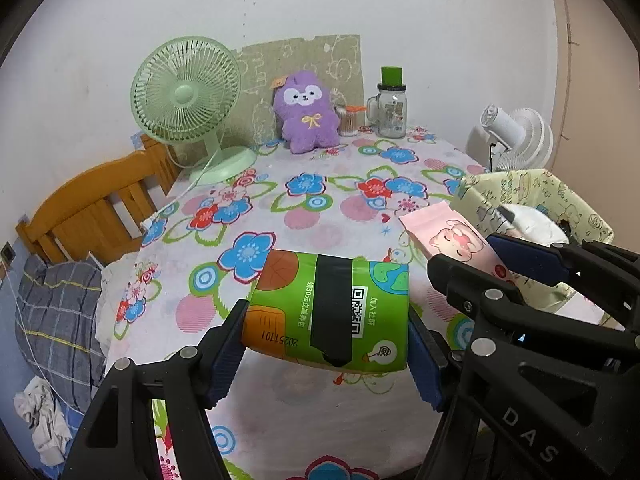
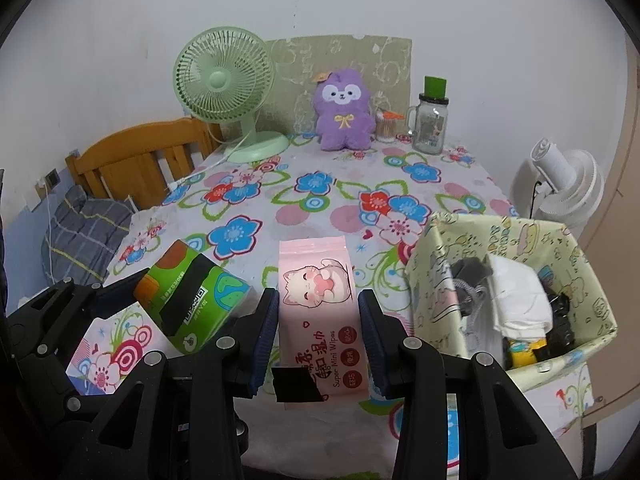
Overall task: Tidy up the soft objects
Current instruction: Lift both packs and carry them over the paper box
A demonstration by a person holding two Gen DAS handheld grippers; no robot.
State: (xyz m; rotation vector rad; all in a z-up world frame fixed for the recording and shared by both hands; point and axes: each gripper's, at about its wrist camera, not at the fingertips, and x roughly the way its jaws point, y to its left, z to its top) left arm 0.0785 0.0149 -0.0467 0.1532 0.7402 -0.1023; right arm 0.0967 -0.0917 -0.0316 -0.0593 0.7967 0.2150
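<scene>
My left gripper [image 1: 326, 344] is shut on a green tissue pack [image 1: 328, 312] with a black tape strip, held just above the floral tablecloth; it also shows in the right wrist view [image 2: 192, 300]. My right gripper [image 2: 318, 320] is shut on a pink wet-wipes pack [image 2: 320, 304] with a cat print, also seen in the left wrist view [image 1: 460, 244]. A patterned fabric storage box [image 2: 440, 280] stands to the right and holds white cloth and dark items. A purple plush toy [image 1: 306, 114] sits at the table's far edge.
A green desk fan [image 1: 188, 96] stands at the back left with its cord over the table edge. A glass mug jar [image 1: 391, 110] and a cotton-swab holder [image 1: 347, 120] stand at the back. A white fan [image 2: 568, 184] and a wooden headboard [image 2: 140, 160] flank the table.
</scene>
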